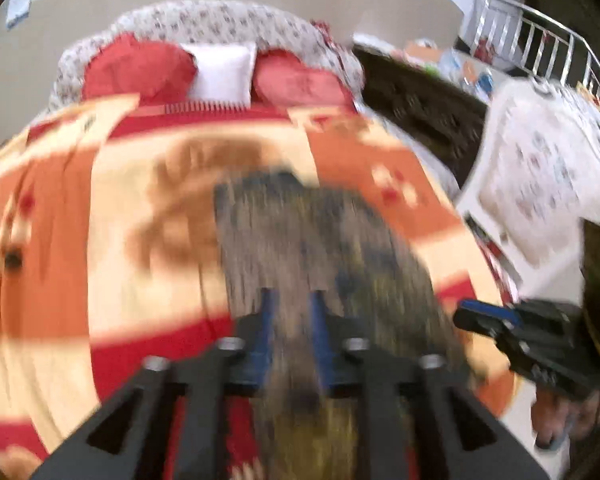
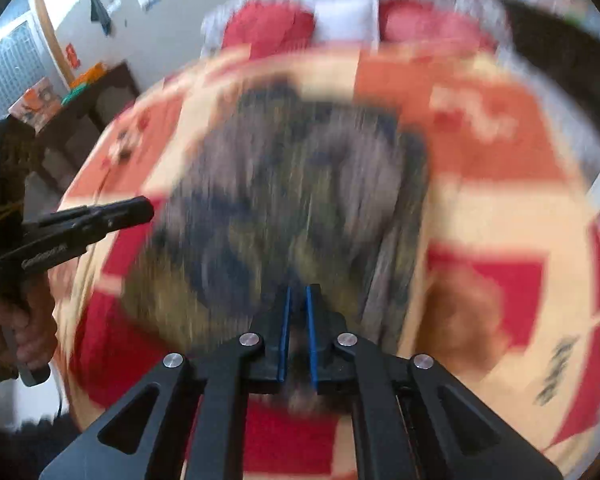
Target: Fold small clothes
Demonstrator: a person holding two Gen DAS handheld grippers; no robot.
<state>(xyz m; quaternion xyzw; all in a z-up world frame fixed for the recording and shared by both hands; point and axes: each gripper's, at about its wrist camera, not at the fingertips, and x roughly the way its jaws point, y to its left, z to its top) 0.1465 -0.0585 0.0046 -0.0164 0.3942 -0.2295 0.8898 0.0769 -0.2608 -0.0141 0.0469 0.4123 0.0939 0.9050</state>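
Dark patterned garment (image 1: 320, 248) on orange blanket (image 1: 80, 200), red pillows (image 1: 140, 66) behind

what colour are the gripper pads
Blue, clearest in the right wrist view on the right gripper pads.

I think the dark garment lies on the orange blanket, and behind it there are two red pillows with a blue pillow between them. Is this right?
Not quite. The pillow between the two red pillows is white, not blue; the left wrist view shows it clearly. The rest holds: the dark garment lies on the orange blanket.
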